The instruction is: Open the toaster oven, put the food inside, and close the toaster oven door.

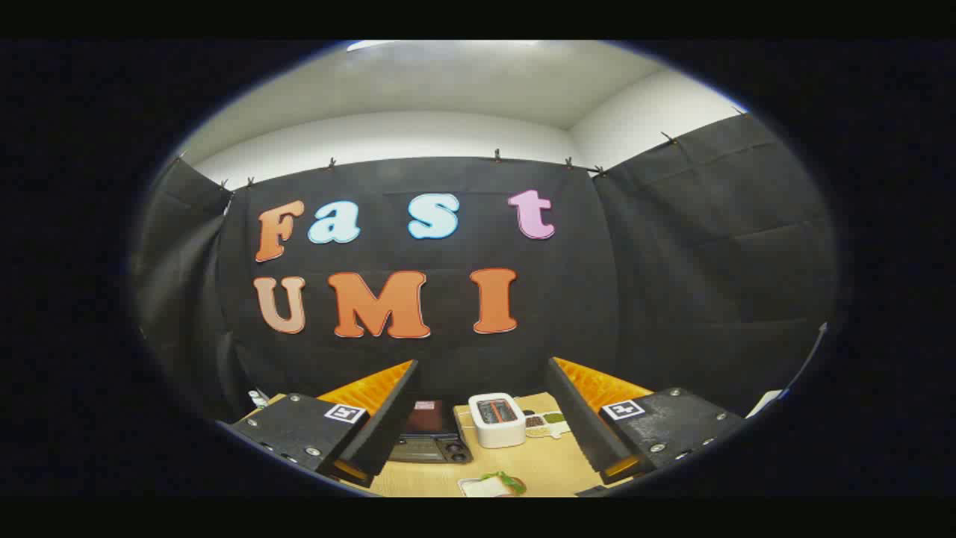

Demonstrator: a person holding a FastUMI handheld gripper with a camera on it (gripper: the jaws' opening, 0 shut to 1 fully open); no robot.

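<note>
The dark toaster oven (431, 433) sits on the wooden table (549, 463), door closed, beyond the gripper (482, 418), whose fingers are spread wide and empty. Nearer, a plate (478, 487) holds the food (502, 482). A white toaster (497, 420) stands just beside the oven.

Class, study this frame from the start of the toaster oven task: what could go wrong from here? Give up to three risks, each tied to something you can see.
1. The gripper hangs high above the table, jaws open and empty; the descent could clip the white box beside the toaster oven.
2. The oven door looks shut, so it must be opened before touching the food.
3. The food is small and flat, so it may slip.
</note>
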